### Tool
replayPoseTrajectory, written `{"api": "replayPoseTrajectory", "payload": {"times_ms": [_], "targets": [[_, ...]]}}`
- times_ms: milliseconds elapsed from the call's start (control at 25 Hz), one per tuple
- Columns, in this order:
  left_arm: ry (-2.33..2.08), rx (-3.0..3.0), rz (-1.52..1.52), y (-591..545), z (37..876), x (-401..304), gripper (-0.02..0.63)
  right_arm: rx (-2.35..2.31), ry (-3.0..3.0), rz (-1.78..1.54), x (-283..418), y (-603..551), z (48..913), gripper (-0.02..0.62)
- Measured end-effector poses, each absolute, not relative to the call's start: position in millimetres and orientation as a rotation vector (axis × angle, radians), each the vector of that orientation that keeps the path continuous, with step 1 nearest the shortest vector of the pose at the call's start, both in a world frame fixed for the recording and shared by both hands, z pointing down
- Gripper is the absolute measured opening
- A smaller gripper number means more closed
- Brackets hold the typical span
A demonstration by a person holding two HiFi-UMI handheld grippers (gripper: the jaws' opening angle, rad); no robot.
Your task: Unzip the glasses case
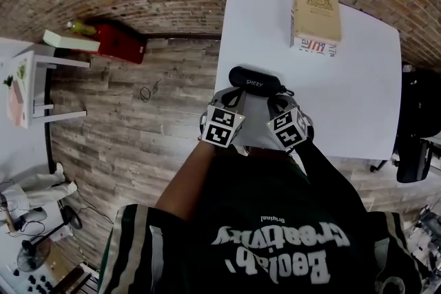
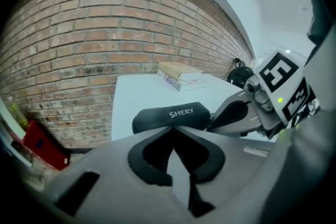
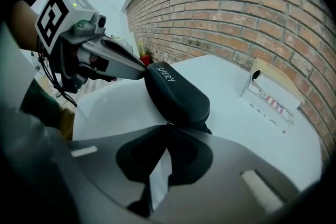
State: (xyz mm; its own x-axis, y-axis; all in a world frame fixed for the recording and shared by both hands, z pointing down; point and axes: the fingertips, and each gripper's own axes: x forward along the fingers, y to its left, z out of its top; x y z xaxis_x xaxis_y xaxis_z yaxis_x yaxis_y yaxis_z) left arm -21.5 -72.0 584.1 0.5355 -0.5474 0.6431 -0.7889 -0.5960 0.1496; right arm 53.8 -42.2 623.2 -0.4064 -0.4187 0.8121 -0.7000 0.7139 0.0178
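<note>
A black glasses case [image 1: 253,81] printed "SHERY" lies zipped shut near the front left of the white table [image 1: 358,93]. My left gripper [image 1: 233,101] is shut, and its tips rest against the case's [image 2: 170,117] near side. From the other side, its closed jaws touch the case's left end. My right gripper [image 3: 167,124] is shut too, with its tips at the near end of the case [image 3: 176,94], right at the zip seam. I cannot tell whether they pinch the pull. A small black tab [image 3: 206,129] sticks out beside them.
A tan box [image 1: 315,12] lies on printed paper at the table's far edge. A black chair [image 1: 417,134] stands to the right. On the wooden floor to the left are a red box [image 1: 120,41] and a white stand [image 1: 41,79]. A brick wall runs behind.
</note>
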Motion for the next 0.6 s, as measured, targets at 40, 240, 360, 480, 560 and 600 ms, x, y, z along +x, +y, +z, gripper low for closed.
{"api": "replayPoseTrajectory", "payload": {"times_ms": [40, 240, 360, 480, 560, 600], "targets": [[-1.065, 2.372, 0.759, -71, 580, -16, 0.015, 0.850, -2.050, 0.413, 54, -43, 624, 0.013], [-0.985, 2.489, 0.757, -89, 558, 18, 0.044, 0.868, -2.048, 0.414, 56, -47, 624, 0.014], [-0.918, 2.481, 0.814, -96, 565, 31, 0.043, 0.878, -2.052, 0.424, 56, -47, 626, 0.014], [-0.932, 2.447, 0.831, -100, 573, 30, 0.008, 0.885, -2.054, 0.439, 55, -48, 626, 0.014], [-0.933, 2.441, 0.827, -101, 573, 28, 0.008, 0.887, -2.058, 0.447, 54, -49, 626, 0.014], [-0.934, 2.437, 0.816, -101, 573, 28, 0.006, 0.890, -2.060, 0.450, 55, -49, 626, 0.014]]}}
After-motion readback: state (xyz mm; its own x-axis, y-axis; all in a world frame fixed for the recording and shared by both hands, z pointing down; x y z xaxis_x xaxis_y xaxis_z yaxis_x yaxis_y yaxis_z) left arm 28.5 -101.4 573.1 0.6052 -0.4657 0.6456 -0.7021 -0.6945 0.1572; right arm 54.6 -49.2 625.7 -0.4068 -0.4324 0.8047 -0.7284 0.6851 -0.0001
